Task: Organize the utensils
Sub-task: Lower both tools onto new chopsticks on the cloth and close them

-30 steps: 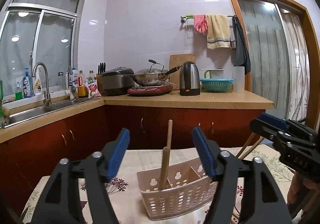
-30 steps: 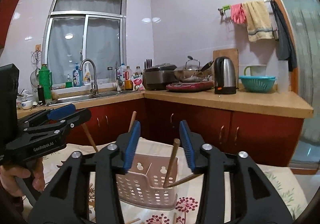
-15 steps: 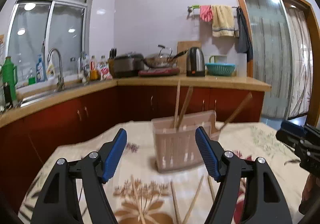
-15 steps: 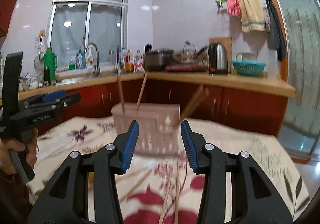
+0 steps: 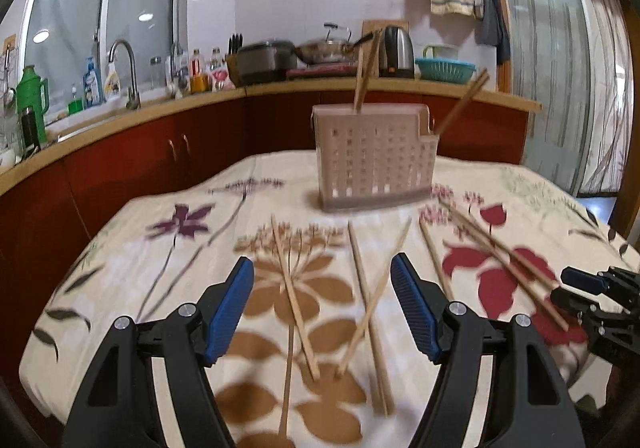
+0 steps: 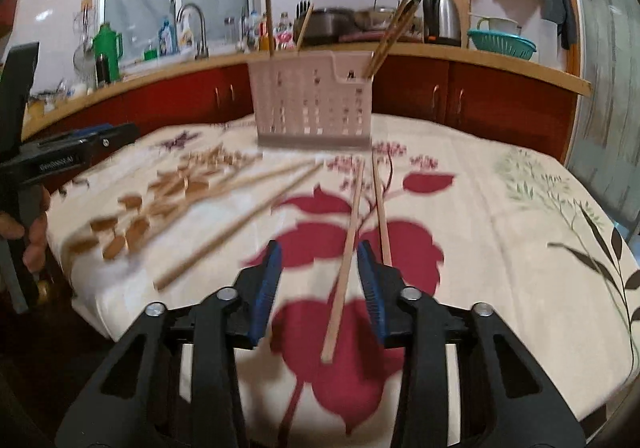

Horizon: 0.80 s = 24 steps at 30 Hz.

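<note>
A pale perforated utensil holder (image 5: 374, 158) stands upright at the far side of the floral tablecloth (image 5: 168, 248) with a few chopsticks in it; it also shows in the right wrist view (image 6: 314, 106). Several wooden chopsticks (image 5: 294, 296) lie loose on the cloth. My left gripper (image 5: 322, 304) is open and empty, low over crossed chopsticks. My right gripper (image 6: 319, 282) is open, with one chopstick (image 6: 346, 260) lying on the cloth between its jaws and a second chopstick (image 6: 381, 208) just right of it. The right gripper also shows in the left wrist view (image 5: 592, 296).
A kitchen counter (image 5: 400, 88) with a kettle, wok, rice cooker and sink runs behind the table. The table's near and right edges drop off close to both grippers. The left gripper and the hand holding it show in the right wrist view (image 6: 48, 160).
Both grippers have pulled back from the utensil holder and dropped low toward the cloth. The holder now stands farther away, and the loose chopsticks have come into view beneath the jaws.
</note>
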Each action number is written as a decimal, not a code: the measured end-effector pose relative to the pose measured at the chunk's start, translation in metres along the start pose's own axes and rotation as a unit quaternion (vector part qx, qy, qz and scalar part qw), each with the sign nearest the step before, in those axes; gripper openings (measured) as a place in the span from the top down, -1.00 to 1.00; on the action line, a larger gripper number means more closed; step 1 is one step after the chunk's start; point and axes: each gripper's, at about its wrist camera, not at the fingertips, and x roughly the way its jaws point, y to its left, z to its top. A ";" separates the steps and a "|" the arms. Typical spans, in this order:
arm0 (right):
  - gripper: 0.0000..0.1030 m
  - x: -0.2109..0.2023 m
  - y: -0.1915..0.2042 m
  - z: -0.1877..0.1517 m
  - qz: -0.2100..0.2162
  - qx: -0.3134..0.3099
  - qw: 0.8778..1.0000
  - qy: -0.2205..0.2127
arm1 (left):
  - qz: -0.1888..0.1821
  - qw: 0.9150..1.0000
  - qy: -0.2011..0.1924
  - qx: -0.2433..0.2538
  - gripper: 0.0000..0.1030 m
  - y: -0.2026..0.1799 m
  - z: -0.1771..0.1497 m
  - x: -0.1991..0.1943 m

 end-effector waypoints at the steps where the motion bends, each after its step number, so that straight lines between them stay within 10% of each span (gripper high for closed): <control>1: 0.34 0.000 -0.001 -0.004 0.000 0.002 1.000 0.004 | 0.001 1.000 0.004 0.001 -0.34 -0.001 -0.006 0.000; 24: 0.54 0.010 -0.008 -0.021 -0.007 0.014 0.999 0.036 | -0.026 0.996 0.082 0.026 0.38 -0.011 -0.053 0.033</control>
